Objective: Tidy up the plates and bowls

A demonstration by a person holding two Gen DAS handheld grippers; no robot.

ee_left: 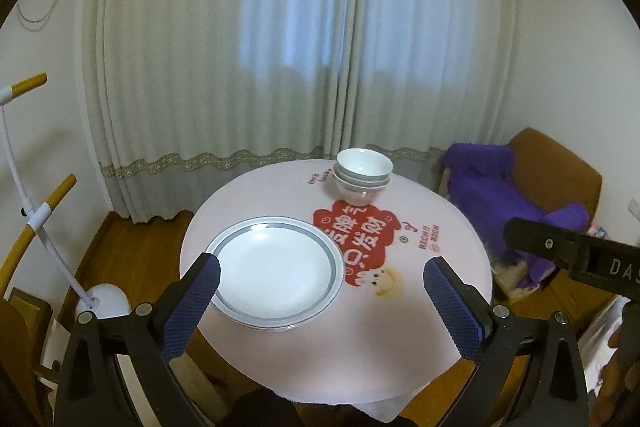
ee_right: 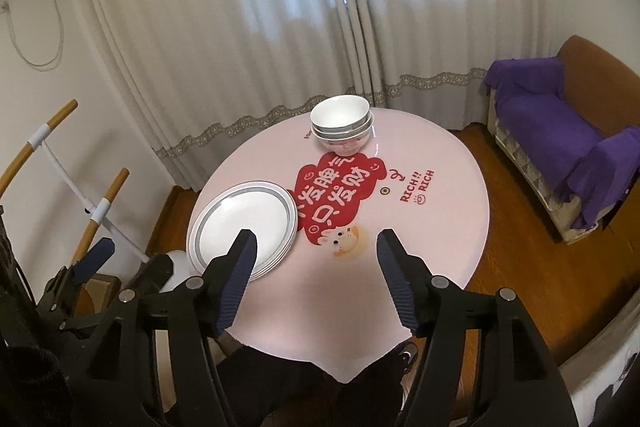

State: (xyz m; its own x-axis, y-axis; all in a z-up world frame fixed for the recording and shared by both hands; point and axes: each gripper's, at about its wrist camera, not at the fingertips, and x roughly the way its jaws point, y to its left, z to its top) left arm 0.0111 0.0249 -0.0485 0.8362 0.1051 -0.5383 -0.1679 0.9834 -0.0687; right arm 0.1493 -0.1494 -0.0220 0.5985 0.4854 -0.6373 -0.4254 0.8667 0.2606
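A stack of white plates with grey rims (ee_left: 276,271) lies on the left of the round pink table (ee_left: 448,239); it also shows in the right wrist view (ee_right: 244,223). A stack of white bowls (ee_left: 363,175) stands at the table's far edge, also in the right wrist view (ee_right: 341,125). My left gripper (ee_left: 320,273) is open and empty, held above the table's near side, its left finger over the plates' near rim. My right gripper (ee_right: 316,243) is open and empty above the table's near side. The left gripper also shows at lower left (ee_right: 120,259).
The table (ee_right: 440,227) bears a red printed graphic (ee_left: 360,239). White curtains (ee_left: 280,47) hang behind. A brown armchair with purple cloth (ee_right: 560,123) stands to the right. A white rack with wooden pegs (ee_left: 32,219) stands to the left. The floor is wood.
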